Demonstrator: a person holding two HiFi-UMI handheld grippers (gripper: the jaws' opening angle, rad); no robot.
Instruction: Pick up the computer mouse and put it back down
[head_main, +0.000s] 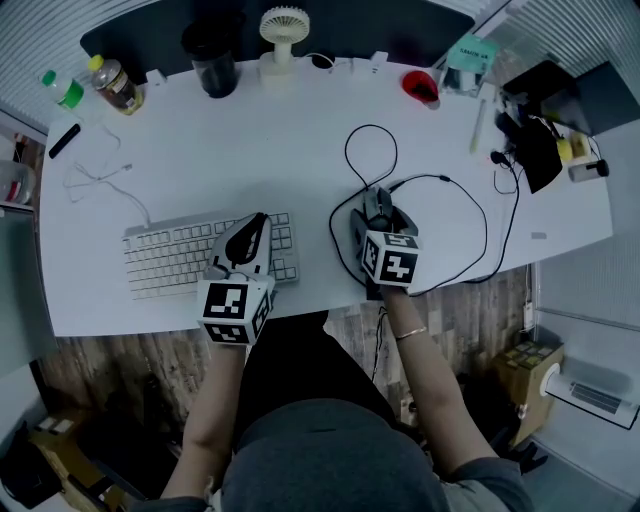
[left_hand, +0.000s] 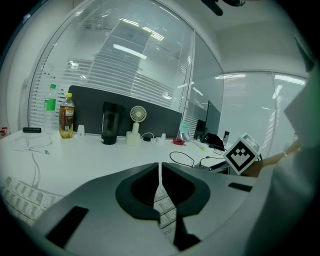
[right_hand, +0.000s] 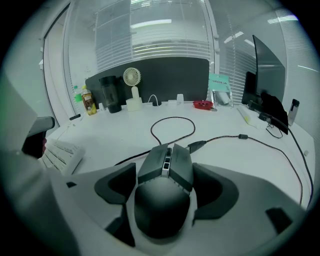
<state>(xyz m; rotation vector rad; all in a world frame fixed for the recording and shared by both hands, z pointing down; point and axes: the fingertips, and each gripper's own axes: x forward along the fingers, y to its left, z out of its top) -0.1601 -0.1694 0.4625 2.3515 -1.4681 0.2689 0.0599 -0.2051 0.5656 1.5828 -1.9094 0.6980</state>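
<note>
Since the dark grey wired computer mouse (right_hand: 162, 200) lies near the white desk's (head_main: 250, 140) front edge, long axis in line with the right gripper (right_hand: 165, 182), it sits between wide-apart jaws that don't press it. Left gripper (left_hand: 159, 172), jaws together, hangs farther off over the white keyboard (head_main: 165, 255).

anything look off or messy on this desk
Nothing looks spilled or damaged. The black cable from the mouse sprawls in loose loops across the desk, and a thin white cable lies loose beyond the keyboard, towards the left end.
</note>
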